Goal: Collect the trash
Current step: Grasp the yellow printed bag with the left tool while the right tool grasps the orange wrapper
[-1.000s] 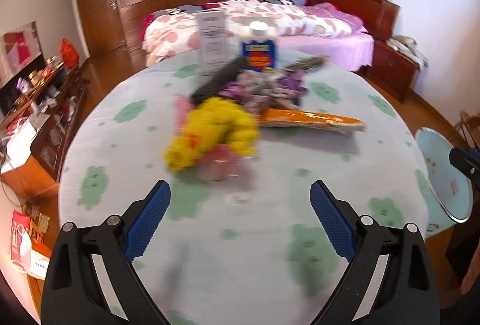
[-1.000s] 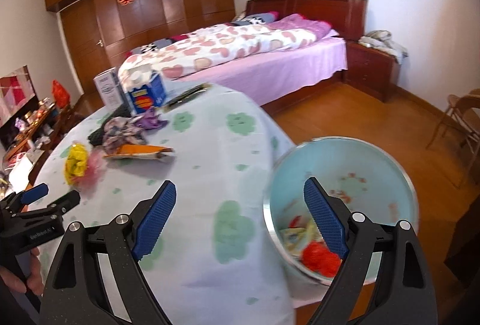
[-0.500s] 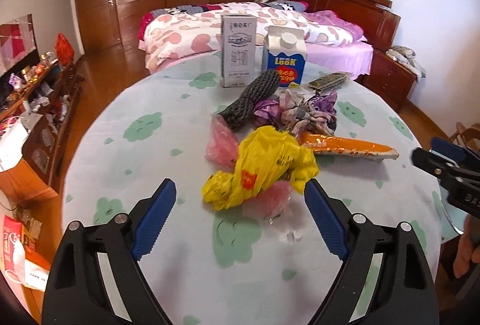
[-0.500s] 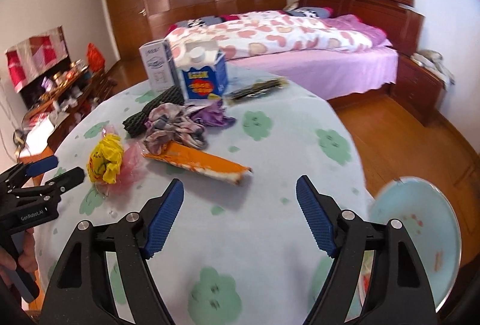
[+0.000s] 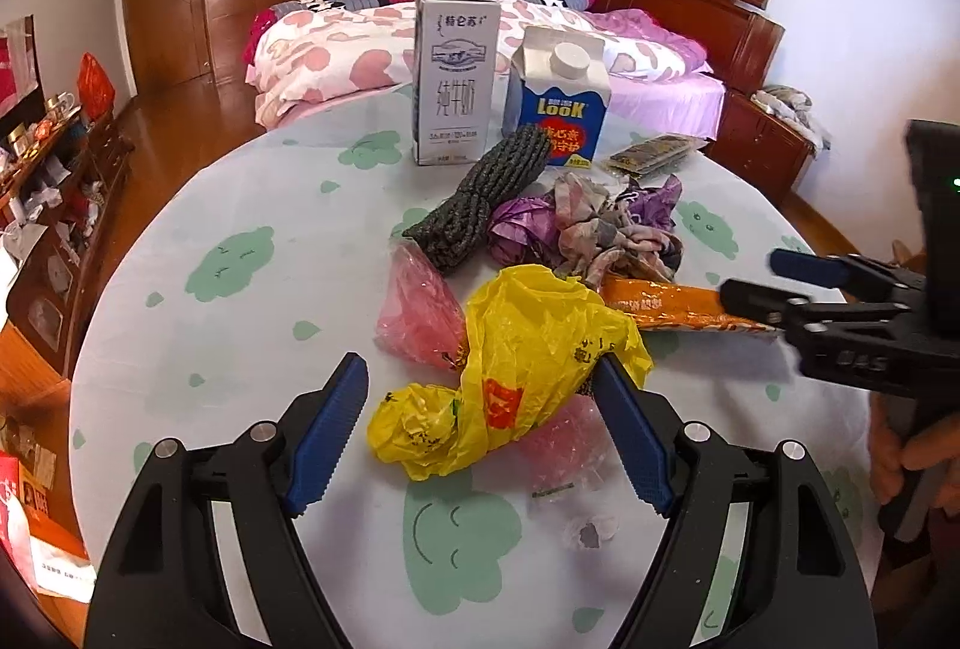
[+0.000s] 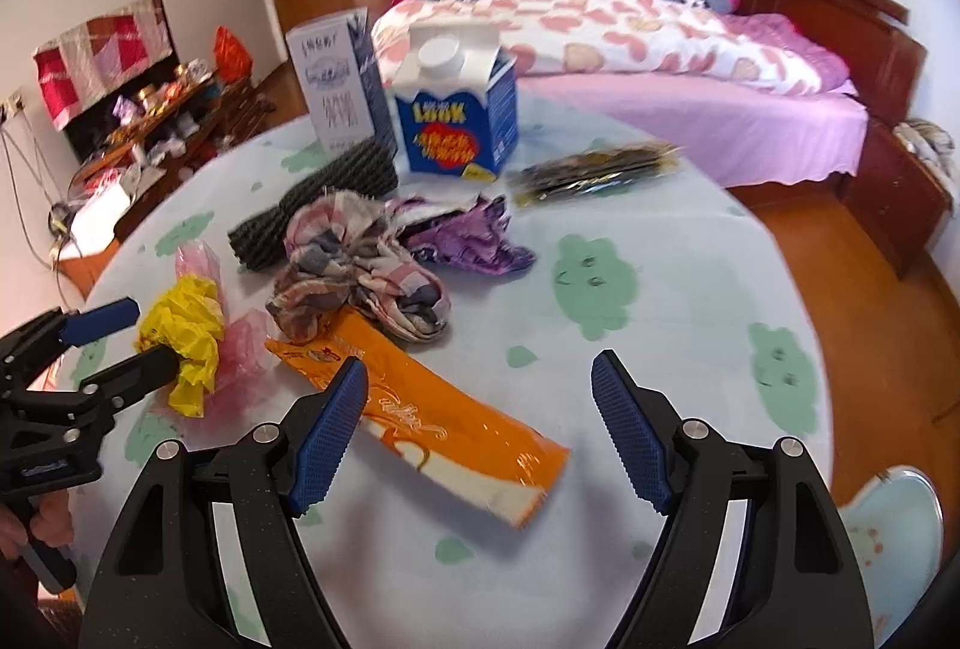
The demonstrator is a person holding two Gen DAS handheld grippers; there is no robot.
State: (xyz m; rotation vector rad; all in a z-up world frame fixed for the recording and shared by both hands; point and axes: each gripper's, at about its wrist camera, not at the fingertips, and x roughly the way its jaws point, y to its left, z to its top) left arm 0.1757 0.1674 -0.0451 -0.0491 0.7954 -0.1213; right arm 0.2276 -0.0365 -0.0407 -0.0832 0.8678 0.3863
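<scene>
Yellow plastic bag [image 5: 528, 373] — crumpled, lying on the round table [image 5: 252, 325] at its near centre, partly over a pink plastic bag [image 5: 420, 313]. Its long axis runs from about 7 o'clock to 1 o'clock in the left wrist view. It sits between the fingers of the left gripper [image 5: 480, 433], dead ahead at 12 o'clock; the jaws are closing around it, the right pad at the bag's edge, the left pad apart from it. Not yet gripped, by the look of it.

Orange snack wrapper [image 6: 420, 409] — flat, long, lying just beyond the bag. In the right wrist view its axis runs from 10 o'clock to 4 o'clock, passing across the left finger of the right gripper [image 6: 480, 433], whose jaws stand fairly wide with nothing pinched. The right hand is nearer this item, the left nearer the bag.

Further out: crumpled checked cloth [image 6: 360, 271], purple wrapper [image 6: 468, 235], dark rolled mat [image 5: 480, 193], two cartons [image 5: 510, 91] at 12 o'clock — and a pale blue bin [image 6: 894, 535] off the table at 4 o'clock.
</scene>
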